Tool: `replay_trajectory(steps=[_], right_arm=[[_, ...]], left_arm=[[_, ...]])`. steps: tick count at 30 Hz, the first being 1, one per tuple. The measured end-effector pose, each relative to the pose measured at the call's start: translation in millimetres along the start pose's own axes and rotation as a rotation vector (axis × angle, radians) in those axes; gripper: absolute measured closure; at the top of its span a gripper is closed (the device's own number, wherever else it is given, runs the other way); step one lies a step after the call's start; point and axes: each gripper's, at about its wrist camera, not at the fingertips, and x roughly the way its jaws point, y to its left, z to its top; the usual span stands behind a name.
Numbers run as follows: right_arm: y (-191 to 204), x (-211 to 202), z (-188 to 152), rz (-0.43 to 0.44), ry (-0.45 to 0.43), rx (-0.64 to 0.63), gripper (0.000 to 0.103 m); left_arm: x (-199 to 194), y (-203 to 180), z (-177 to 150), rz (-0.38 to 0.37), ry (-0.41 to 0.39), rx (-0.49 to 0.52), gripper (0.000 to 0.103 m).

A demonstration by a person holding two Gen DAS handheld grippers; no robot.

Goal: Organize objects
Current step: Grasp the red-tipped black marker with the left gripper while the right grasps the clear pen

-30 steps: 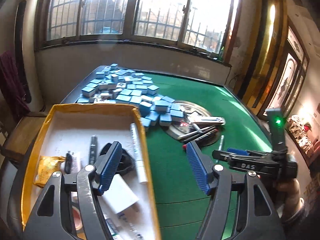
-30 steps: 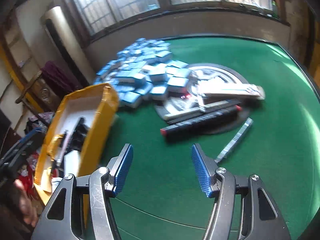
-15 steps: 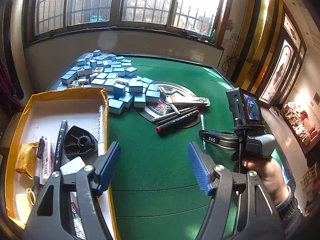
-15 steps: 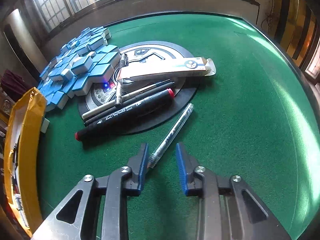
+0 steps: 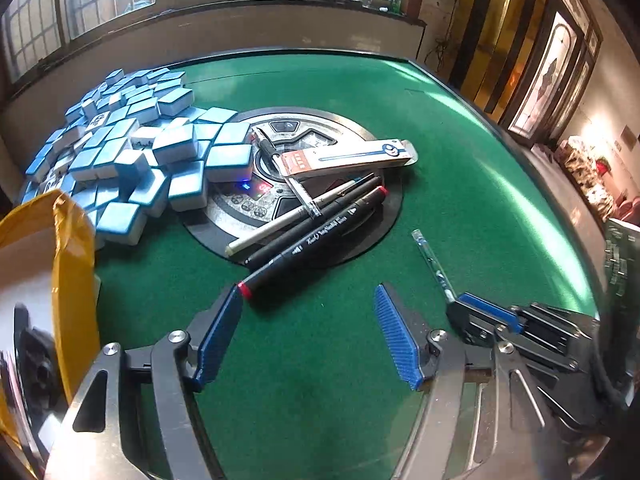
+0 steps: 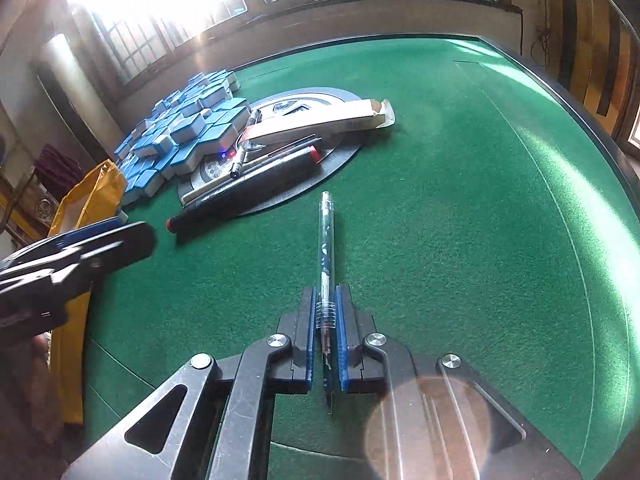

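A clear pen (image 6: 326, 240) lies on the green felt, and my right gripper (image 6: 325, 292) is closing on its near end, blue pads pressing both sides. In the left wrist view the same pen (image 5: 434, 264) runs into the right gripper (image 5: 460, 302) at lower right. My left gripper (image 5: 308, 292) hangs open and empty just above the felt. Its left fingertip sits beside the red end of a black marker (image 5: 316, 240). That marker lies with other pens on the round centre plate (image 5: 386, 216).
A yellow-rimmed box (image 5: 76, 280) with stationery stands at the left edge. A heap of blue mahjong tiles (image 5: 132, 148) fills the far left. A long pen carton (image 5: 348, 158) lies across the centre plate. Green felt (image 6: 460, 200) stretches to the right.
My right gripper moved down to the clear pen and shut on it. My left gripper swung right, away from the yellow box, and sank toward the pens.
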Motion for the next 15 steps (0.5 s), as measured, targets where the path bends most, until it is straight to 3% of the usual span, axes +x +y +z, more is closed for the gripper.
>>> replay_trajectory(steps=[2, 6, 7, 10, 15], right_arm=[[0.6, -0.2, -0.3, 0.009, -0.006, -0.003, 0.095], [3.1, 0.5, -0.9, 0.015, -0.006, -0.013, 0.095], [3.8, 0.6, -1.1, 0.012, -0.006, -0.015, 0.095], [4.1, 0.5, -1.4, 0.009, -0.004, -0.015, 0.095], [0.7, -0.5, -2.2, 0.02, -0.005, -0.006, 0.095]], left_arm=[[17.3, 2.0, 7.8, 0.038, 0.018, 0.005, 0.035], [33.8, 7.6, 7.7, 0.038, 0.082, -0.023, 0.051], [34.0, 4.8, 4.6, 0.042, 0.085, -0.013, 0.063], [29.2, -8.1, -5.9, 0.034, 0.092, 0.031, 0.078], [6.5, -22.3, -35.7, -0.005, 0.106, 0.06, 0.091]])
